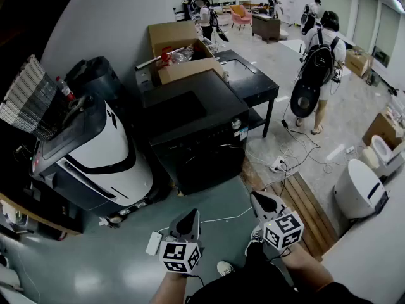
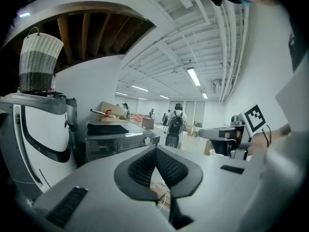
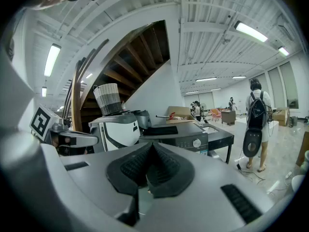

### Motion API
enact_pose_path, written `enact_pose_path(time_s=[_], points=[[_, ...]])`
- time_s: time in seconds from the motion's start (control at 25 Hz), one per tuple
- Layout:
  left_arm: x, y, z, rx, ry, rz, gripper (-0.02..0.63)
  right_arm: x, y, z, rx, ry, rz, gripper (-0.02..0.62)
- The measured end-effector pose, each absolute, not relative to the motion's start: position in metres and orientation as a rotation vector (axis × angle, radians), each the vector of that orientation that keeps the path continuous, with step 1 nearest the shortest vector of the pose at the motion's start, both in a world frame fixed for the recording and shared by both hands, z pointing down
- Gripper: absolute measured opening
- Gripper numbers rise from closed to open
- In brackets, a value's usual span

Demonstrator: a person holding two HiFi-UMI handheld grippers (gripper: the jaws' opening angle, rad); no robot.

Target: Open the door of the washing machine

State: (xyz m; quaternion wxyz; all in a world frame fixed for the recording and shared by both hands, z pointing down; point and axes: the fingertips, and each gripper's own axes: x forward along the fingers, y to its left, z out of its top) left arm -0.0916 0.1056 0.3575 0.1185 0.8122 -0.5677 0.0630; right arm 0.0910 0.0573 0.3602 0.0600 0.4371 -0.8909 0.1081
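The washing machine (image 1: 196, 128) is a black front-loader in the middle of the head view, its dark door (image 1: 212, 163) facing me and closed. My left gripper (image 1: 188, 220) and right gripper (image 1: 262, 201) hover side by side over the floor, a short way in front of it and touching nothing. Both are shut with nothing between the pads. In the left gripper view the closed jaw tips (image 2: 155, 151) point right of the machine (image 2: 118, 138). In the right gripper view the closed tips (image 3: 150, 146) point left of its control panel (image 3: 181, 140).
A white machine (image 1: 95, 151) with a wicker basket (image 1: 28, 100) stands left of the washer. Behind it are cardboard boxes (image 1: 180, 43) and a black table (image 1: 253, 84). A power strip and cables (image 1: 278, 164) lie on the floor to the right. A person with a backpack (image 1: 319, 62) stands beyond.
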Motion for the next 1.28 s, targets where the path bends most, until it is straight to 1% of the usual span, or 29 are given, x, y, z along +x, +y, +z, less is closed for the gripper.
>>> enact_pose_path(time_s=[0.44,0.92,1.08,1.12,1.16,1.24,1.28], points=[[-0.079,0.111,0.354,2.399,-1.649,0.175,0.017,0.098,0.064,0.352,1.289,-2.753,0.346,0.017],[-0.069,0.11,0.344,2.486,-1.624,0.158,0.02,0.095,0.066,0.337,1.257,-2.794,0.256,0.018],[-0.072,0.106,0.344,2.49,-1.622,0.171,0.021,0.089,0.063,0.334,1.238,-2.809,0.228,0.021],[-0.072,0.105,0.345,2.489,-1.623,0.174,0.025,0.088,0.062,0.333,1.236,-2.814,0.22,0.034],[-0.073,0.104,0.345,2.486,-1.624,0.177,0.044,0.087,0.061,0.331,1.236,-2.818,0.212,0.057],[-0.074,0.104,0.345,2.483,-1.632,0.182,0.106,0.085,0.06,0.328,1.236,-2.826,0.193,0.1],[-0.074,0.104,0.345,2.484,-1.636,0.185,0.124,0.085,0.06,0.327,1.237,-2.828,0.185,0.112]])
